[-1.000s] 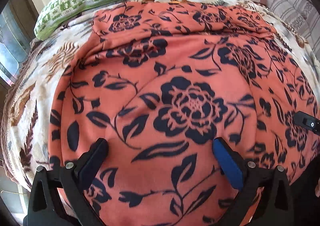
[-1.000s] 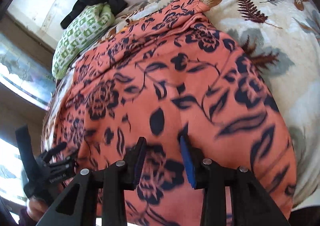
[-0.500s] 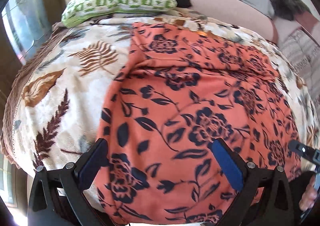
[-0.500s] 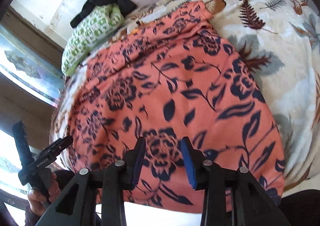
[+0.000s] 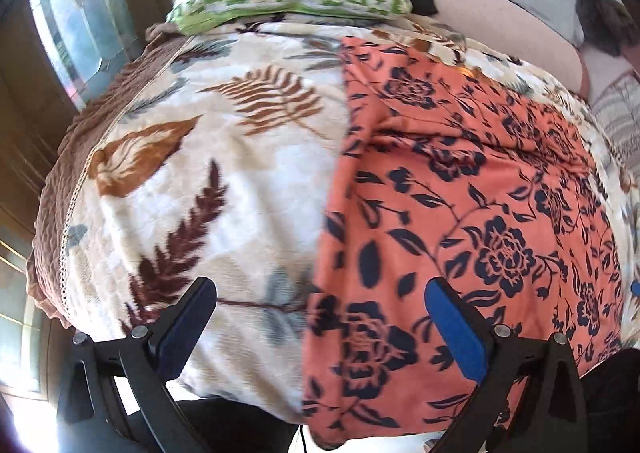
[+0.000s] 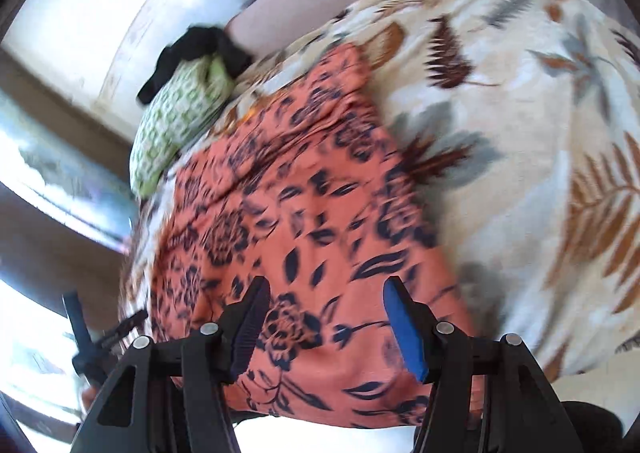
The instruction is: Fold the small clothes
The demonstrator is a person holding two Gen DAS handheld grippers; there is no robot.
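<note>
With the orange flowered garment (image 5: 460,213) lying flat on the bed's leaf-print blanket (image 5: 192,181), the wide, empty left gripper (image 5: 320,329) and the opening, empty right gripper (image 6: 322,323) should each pinch a near corner cleanly before folding.

Right gripper (image 6: 322,319) jaws now stand wider and are opening, nothing pinched between them. Left gripper (image 5: 316,327) has shifted off the orange, navy-flowered cloth (image 5: 460,213); one finger now over the cream leaf-print blanket (image 5: 192,181). Right view blurred; probably lifted.
</note>
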